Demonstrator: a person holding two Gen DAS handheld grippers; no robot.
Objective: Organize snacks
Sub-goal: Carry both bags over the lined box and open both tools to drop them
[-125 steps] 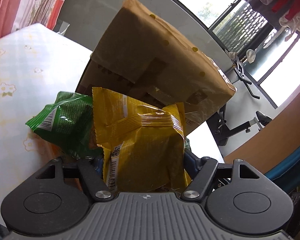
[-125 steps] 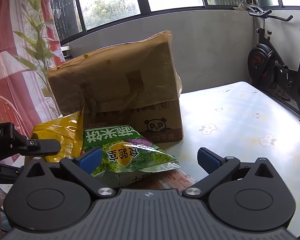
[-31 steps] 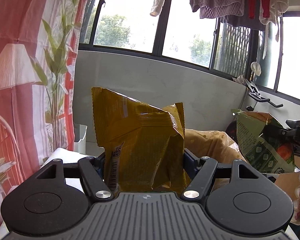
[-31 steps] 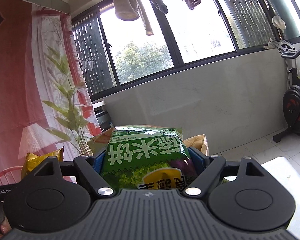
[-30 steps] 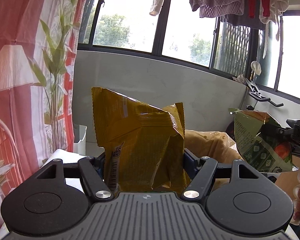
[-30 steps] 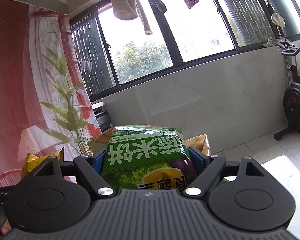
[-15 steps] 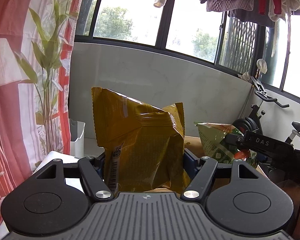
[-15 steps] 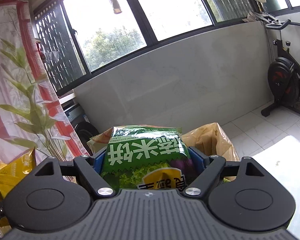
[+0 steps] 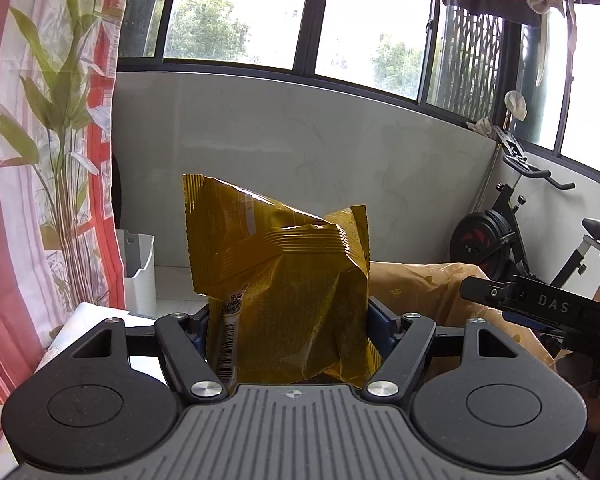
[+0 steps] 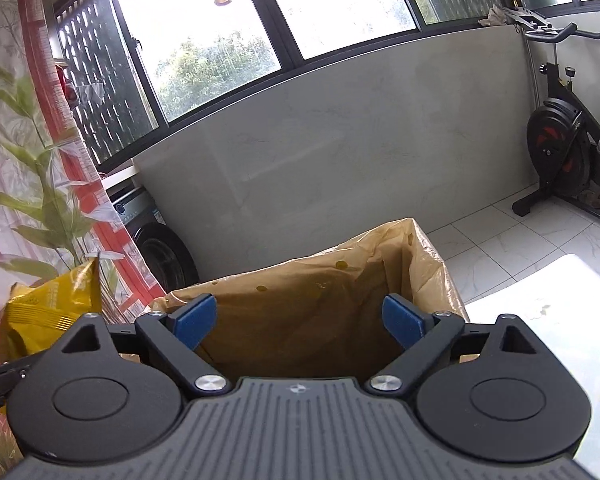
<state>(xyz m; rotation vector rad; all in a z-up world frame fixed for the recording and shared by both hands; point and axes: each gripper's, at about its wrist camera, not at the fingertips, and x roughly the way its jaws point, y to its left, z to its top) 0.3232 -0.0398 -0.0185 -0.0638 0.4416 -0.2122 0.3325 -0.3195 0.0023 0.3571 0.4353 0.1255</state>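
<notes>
1. Two grippers are in use. The left gripper (image 9: 288,316) clamps a yellow snack bag (image 9: 284,280) between its blue pads, and the bag stands upright out of the jaws.
2. Ahead of that gripper and lower, to its right, lies the crumpled rim of a box lined with tan plastic (image 9: 428,280).
3. Off to its right, one black finger of the right gripper (image 9: 536,304) reaches in over that liner.
4. The right gripper (image 10: 300,316) has its jaws opening, the blue pads (image 10: 192,316) wide apart with nothing between them.
5. Straight ahead of and below those pads gapes the open mouth of the lined box (image 10: 320,292), its far corner (image 10: 412,232) raised.
6. To the left of the right gripper, the yellow snack bag (image 10: 48,304) hangs in the other gripper, near a red-and-white curtain (image 10: 20,160).
7. To its right sits the edge of a flowered table (image 10: 548,312); farther off stands an exercise bike (image 10: 560,148).
</notes>
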